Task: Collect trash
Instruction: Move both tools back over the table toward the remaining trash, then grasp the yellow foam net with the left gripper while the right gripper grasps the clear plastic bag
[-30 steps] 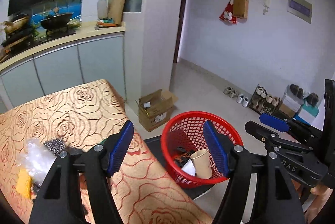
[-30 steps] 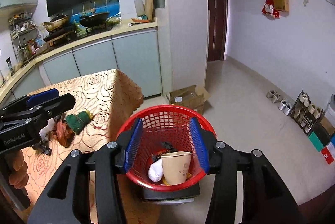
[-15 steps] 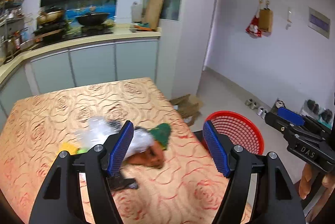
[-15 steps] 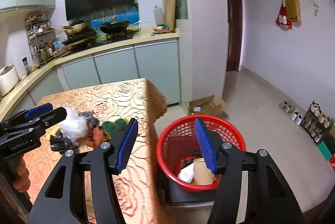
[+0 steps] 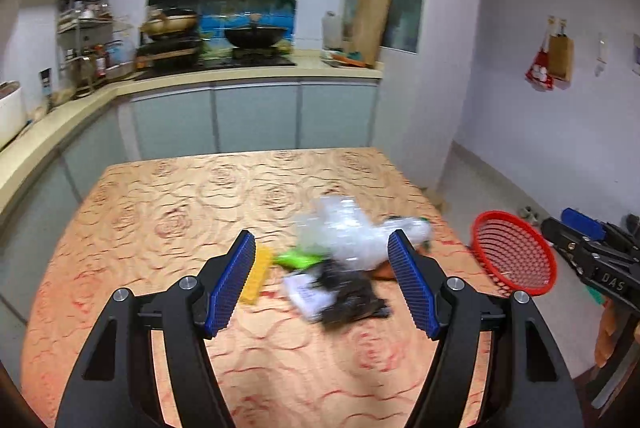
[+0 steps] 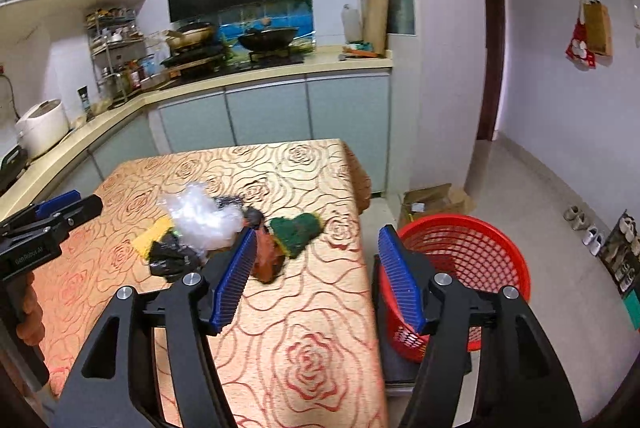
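A pile of trash lies on the table (image 5: 160, 211): a clear plastic bag (image 5: 344, 232), a black crumpled wrapper (image 5: 352, 296), a yellow piece (image 5: 256, 276), a green scrap (image 5: 300, 259). In the right wrist view the bag (image 6: 204, 216), a green sponge-like piece (image 6: 298, 230), an orange scrap (image 6: 268, 264) and the black wrapper (image 6: 172, 260) show. My left gripper (image 5: 322, 284) is open and empty, above the pile's near side. My right gripper (image 6: 318, 272) is open and empty over the table's right edge, beside the red basket (image 6: 472, 252).
The red basket (image 5: 516, 256) stands on the floor right of the table. A cardboard box (image 6: 436, 199) lies behind it. Kitchen counter and cabinets (image 6: 272, 107) run behind the table. Shoes (image 6: 580, 224) line the right wall.
Both grippers swung left, away from the basket and toward the table. The trash pile is now centred before the left gripper; the basket has slid to the right in both views.
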{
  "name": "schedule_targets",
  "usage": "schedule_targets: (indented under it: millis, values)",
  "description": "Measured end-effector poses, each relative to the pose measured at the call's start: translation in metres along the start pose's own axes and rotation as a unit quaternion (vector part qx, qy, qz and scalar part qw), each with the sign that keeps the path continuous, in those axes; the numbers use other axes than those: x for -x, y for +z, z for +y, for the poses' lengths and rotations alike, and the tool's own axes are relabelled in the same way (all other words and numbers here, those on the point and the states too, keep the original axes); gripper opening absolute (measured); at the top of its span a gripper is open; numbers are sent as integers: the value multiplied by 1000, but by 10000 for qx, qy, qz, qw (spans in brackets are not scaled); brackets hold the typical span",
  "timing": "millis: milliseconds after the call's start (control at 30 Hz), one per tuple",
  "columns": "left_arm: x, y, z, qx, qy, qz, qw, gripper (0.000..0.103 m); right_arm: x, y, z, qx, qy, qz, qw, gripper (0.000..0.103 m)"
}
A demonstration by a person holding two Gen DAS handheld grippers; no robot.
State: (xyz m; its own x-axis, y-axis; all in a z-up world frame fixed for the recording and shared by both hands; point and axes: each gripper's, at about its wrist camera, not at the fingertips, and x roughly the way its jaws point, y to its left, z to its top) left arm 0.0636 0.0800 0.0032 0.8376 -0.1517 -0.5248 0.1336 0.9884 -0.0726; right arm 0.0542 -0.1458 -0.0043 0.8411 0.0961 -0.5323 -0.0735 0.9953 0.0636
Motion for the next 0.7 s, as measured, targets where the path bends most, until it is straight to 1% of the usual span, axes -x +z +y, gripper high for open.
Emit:
schedule_targets:
  millis: [167, 300, 367, 533, 700]
  values:
    - [2, -10, 42, 209, 393, 42, 9990, 70, -4, 3, 19, 148, 101, 9, 9998, 63]
    - [-8, -23, 69, 295, 636, 307, 9971, 70, -10, 4, 34, 295, 180, 58, 9994, 64]
    - [-17, -30, 77, 282, 649, 492, 9963, 70, -14, 3, 39, 350, 217, 98, 9991, 64]
    - [-50, -42, 77, 49, 535, 950, 9940, 70, -25, 6, 52, 445, 293, 198, 9984, 64]
    - [-86, -43, 80, 14, 342, 1254, 9915, 70, -35, 11, 61, 576, 304, 246, 9976, 64]
